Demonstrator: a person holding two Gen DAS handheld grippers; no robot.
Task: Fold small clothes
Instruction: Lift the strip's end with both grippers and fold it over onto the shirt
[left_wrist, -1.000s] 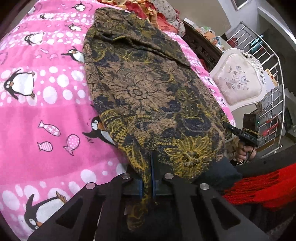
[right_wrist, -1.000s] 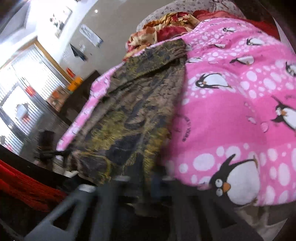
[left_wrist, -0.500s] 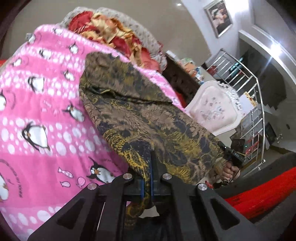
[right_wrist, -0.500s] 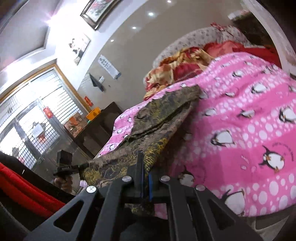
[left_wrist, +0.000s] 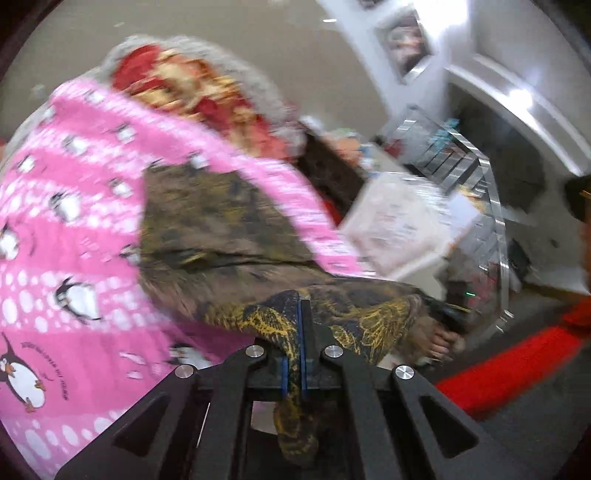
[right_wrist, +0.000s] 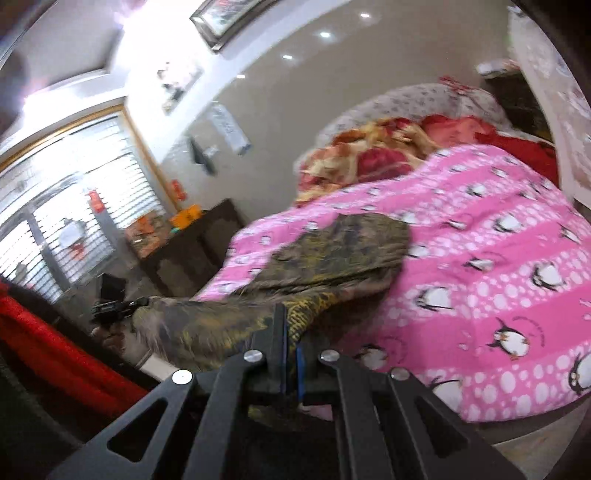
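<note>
A brown, gold and navy patterned garment (left_wrist: 207, 229) lies lengthwise on a pink penguin-print blanket (left_wrist: 55, 258). Its near hem is lifted off the bed and stretched between both grippers. My left gripper (left_wrist: 300, 306) is shut on one corner of the hem, and cloth hangs down between its fingers. In the right wrist view my right gripper (right_wrist: 286, 314) is shut on the other corner of the same garment (right_wrist: 343, 251), whose far end still rests on the blanket (right_wrist: 498, 266). The other hand and its gripper show at the right edge of the hem (left_wrist: 443, 332). Both views are blurred.
A red and gold quilt (right_wrist: 369, 155) is piled at the head of the bed. A dark wooden cabinet (right_wrist: 192, 251) stands beside the bed, with a white upholstered chair (left_wrist: 391, 229) and a metal stair railing (left_wrist: 480, 192) near it. Red fabric (right_wrist: 55, 350) lies near me.
Both grippers have risen with the garment's near hem, lifting it off the bed edge. The views now tilt up and show more of the room and the bed's head.
</note>
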